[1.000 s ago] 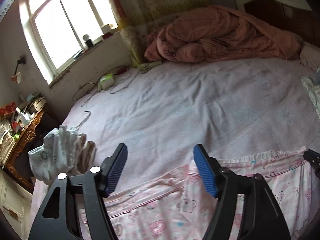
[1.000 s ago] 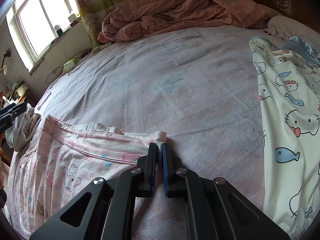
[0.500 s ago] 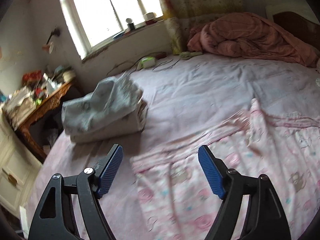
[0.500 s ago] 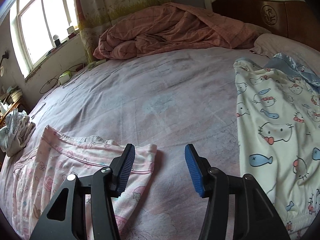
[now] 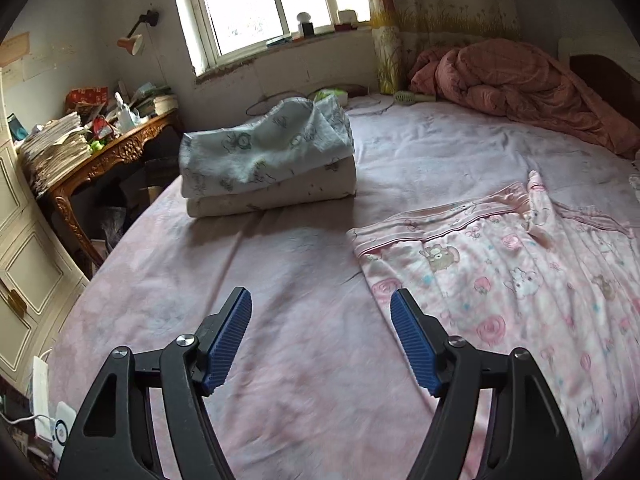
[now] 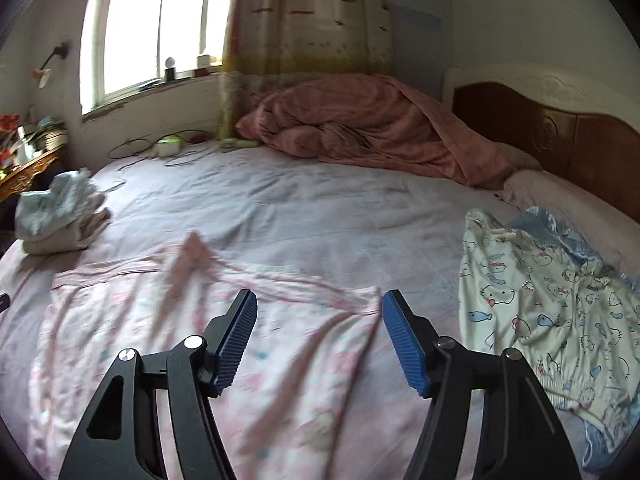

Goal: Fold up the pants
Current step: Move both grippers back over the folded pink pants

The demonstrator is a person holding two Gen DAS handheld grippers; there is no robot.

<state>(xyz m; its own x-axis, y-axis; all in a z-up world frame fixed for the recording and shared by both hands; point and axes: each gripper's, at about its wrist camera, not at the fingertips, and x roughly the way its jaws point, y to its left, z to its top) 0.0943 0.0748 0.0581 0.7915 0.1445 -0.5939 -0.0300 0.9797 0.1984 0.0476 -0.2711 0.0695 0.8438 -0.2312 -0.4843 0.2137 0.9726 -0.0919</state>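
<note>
Both grippers empty, jaws spread wide: left gripper (image 5: 320, 344) over bare bed sheet (image 5: 280, 280), right gripper (image 6: 320, 340) above the pink pants (image 6: 200, 340). Pants lie spread out, wrinkled, on the bed between a folded stack (image 5: 268, 164) and the cat-print garment (image 6: 540, 312).

Likely home bedroom — bed (image 6: 320, 208), quilt (image 6: 360, 124), headboard (image 6: 560, 132)

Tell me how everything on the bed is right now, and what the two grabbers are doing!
pink pants: spread flat, unfolded
left gripper: open, fingers empty
right gripper: open, above the pants
folded stack: piled neatly
cartoon-print clothes: rumpled, unfolded
quilt: bunched up
</note>
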